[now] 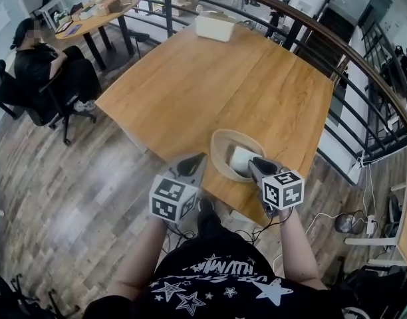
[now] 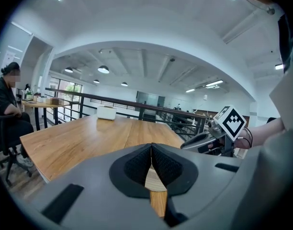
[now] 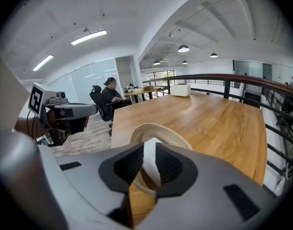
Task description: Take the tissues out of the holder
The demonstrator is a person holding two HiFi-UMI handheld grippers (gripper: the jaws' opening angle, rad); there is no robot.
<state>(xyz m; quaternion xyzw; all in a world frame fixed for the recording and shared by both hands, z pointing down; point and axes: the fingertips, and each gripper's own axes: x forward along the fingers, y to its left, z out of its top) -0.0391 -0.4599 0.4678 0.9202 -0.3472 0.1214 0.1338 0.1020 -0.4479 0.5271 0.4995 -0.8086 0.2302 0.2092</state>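
my right gripper (image 3: 149, 153) is clamped on the white tissue (image 1: 239, 159) in the round wooden holder (image 1: 217, 145) at the table's (image 1: 210, 78) near edge, angled down to lift it out; left gripper (image 2: 151, 151) shut, empty, parked clear beside it

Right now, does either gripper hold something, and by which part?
The right gripper pinches the white tissue by its upper end, over the round holder. The left gripper is shut on nothing.

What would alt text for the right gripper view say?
The right gripper has its dark jaws shut on a white tissue at a round, ribbed, pale wooden holder on a brown wooden table. The left gripper is at the left, beside the table; a person sits far behind.
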